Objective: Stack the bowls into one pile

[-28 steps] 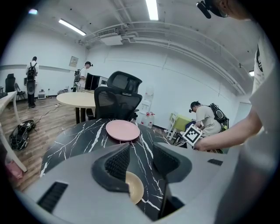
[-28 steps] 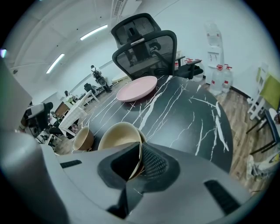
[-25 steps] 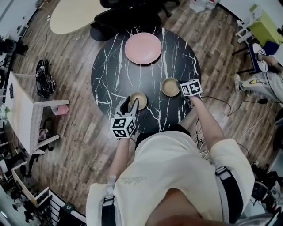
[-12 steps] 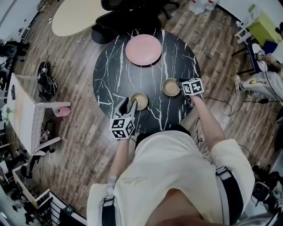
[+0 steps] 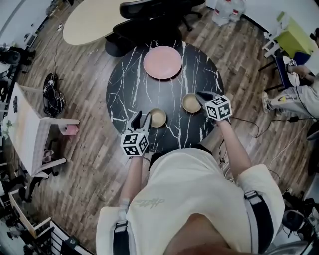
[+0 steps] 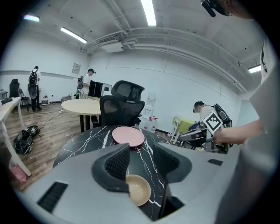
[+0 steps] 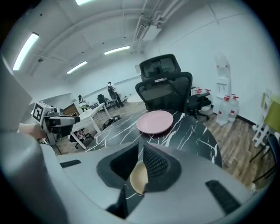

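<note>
Two tan bowls are at the near side of the round black marble table [image 5: 129,84]. The left bowl [image 5: 158,117] [image 6: 138,189] rests on the table just right of my left gripper [image 5: 142,118] [image 6: 142,159], which stands open with the bowl low between its jaws, partly under the left one. My right gripper [image 5: 203,94] [image 7: 141,159] is at the right bowl [image 5: 191,102] [image 7: 136,177]. Its jaws are closing, nearly together, with that bowl's rim pinched between them; the bowl hangs tilted, its right part hidden by the right jaw.
A pink plate [image 5: 162,62] lies at the table's far side. A black office chair [image 5: 149,15] and a beige oval table [image 5: 92,20] stand beyond it. A seated person [image 5: 299,94] is at the right, and cables [image 5: 249,119] lie on the floor.
My right gripper has risen from the table's level with the right bowl at its jaws. The left gripper and its bowl have stayed about where they were.
</note>
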